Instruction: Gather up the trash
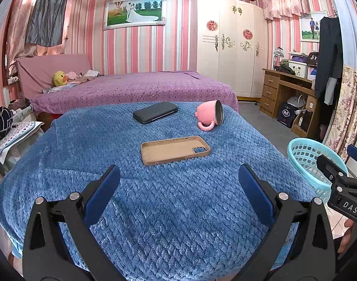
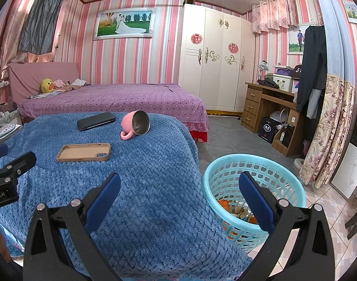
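Both grippers, left gripper [image 1: 178,187] and right gripper [image 2: 179,192], empty with fingers spread; basket [image 2: 293,185] with scraps beside the blanket's [image 1: 155,210] right edge, nearer the right gripper; no trash evident on blanket, only phone case [image 1: 175,149], phone [image 1: 155,112], tipped mug [image 1: 210,116].

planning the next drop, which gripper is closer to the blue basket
Right. The right gripper is open with one finger over the turquoise basket rim. The left gripper is open over the blue blanket, with the basket off to its right.
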Available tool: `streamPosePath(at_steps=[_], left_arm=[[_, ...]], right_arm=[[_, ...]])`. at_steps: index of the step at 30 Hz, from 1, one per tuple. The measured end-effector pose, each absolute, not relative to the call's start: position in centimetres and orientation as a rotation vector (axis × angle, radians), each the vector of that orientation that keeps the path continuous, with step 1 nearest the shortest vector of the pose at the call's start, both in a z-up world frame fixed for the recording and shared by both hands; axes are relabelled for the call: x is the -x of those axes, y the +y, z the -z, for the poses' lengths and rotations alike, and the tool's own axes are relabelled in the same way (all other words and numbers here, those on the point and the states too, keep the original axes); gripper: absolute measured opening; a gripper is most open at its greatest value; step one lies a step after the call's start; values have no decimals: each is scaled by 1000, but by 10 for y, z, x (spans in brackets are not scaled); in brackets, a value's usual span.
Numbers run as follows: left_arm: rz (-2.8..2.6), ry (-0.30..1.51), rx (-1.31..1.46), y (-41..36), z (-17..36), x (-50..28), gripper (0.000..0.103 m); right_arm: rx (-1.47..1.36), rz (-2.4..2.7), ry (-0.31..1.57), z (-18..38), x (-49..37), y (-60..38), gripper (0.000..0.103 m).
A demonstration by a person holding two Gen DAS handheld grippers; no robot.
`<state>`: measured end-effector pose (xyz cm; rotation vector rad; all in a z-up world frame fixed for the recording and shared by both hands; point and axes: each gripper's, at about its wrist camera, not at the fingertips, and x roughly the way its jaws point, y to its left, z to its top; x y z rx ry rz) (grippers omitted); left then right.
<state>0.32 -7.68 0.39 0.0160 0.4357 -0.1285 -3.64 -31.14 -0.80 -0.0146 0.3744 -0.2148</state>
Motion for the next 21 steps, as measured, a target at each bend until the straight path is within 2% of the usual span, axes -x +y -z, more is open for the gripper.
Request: streamPosePath(at_steps=[21], left_arm=[[128,437,-14,-77,-5,-3,98]], right_arm=[[15,215,375,8,36,-311,98]])
